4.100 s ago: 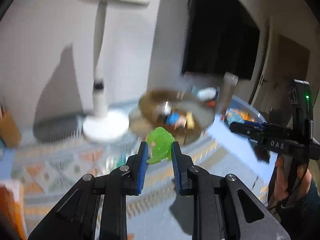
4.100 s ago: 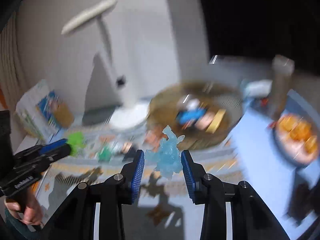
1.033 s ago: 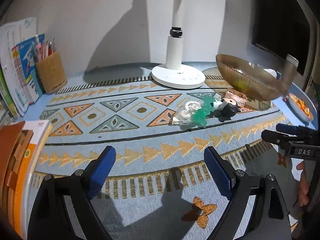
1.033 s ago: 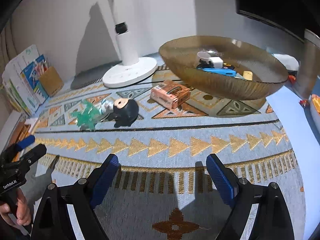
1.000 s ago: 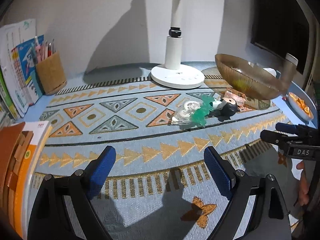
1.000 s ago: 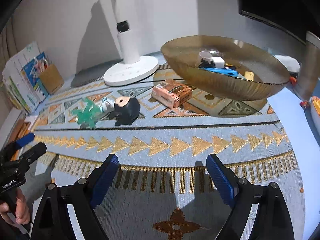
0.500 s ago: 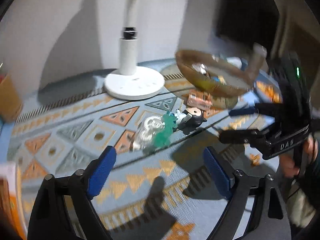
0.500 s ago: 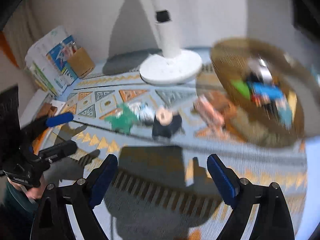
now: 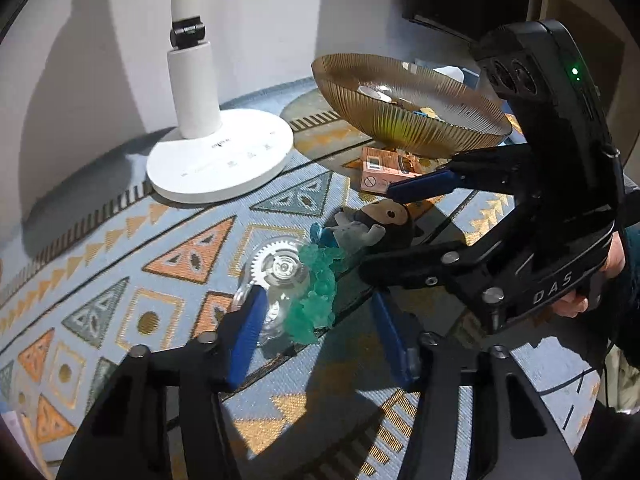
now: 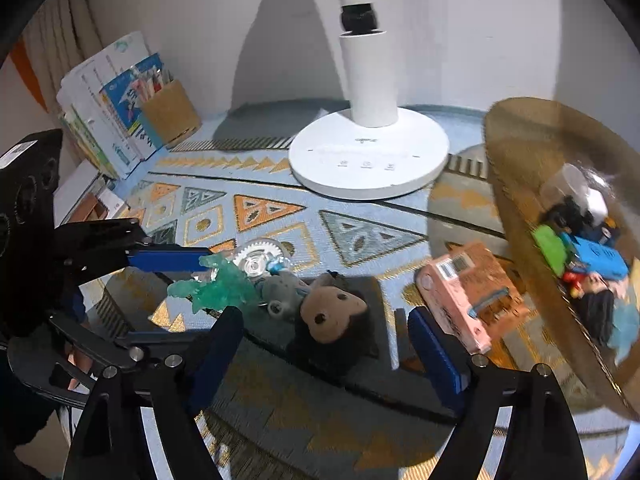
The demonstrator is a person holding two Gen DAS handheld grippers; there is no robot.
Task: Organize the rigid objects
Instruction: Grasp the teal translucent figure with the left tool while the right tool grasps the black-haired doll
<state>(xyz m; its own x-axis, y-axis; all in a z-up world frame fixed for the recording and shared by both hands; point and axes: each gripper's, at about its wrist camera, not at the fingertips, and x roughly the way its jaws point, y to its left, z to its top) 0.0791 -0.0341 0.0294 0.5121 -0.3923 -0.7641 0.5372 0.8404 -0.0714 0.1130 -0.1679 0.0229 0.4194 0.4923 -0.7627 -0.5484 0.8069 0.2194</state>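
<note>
A teal translucent figure (image 9: 316, 296) lies on the patterned mat beside a clear gear toy (image 9: 280, 270). A dark-haired doll (image 9: 380, 224) lies just beyond them. My left gripper (image 9: 316, 336) is open, its jaws either side of the teal figure (image 10: 218, 284) and the gear toy (image 10: 256, 262). My right gripper (image 10: 324, 344) is open, its jaws either side of the doll (image 10: 332, 320); it also shows in the left wrist view (image 9: 404, 240). A pink box (image 10: 468, 292) lies by the amber bowl (image 10: 516, 216), which holds several small toys.
A white lamp base (image 10: 368, 160) stands behind the toys. Books and a brown pen holder (image 10: 170, 112) line the far left. The bowl (image 9: 404, 108) stands at the right, the pink box (image 9: 384, 168) under its rim.
Both grippers have moved in and down toward the toys on the mat. The left now straddles the teal figure, the right straddles the doll. Earlier each held a figure; now both are empty.
</note>
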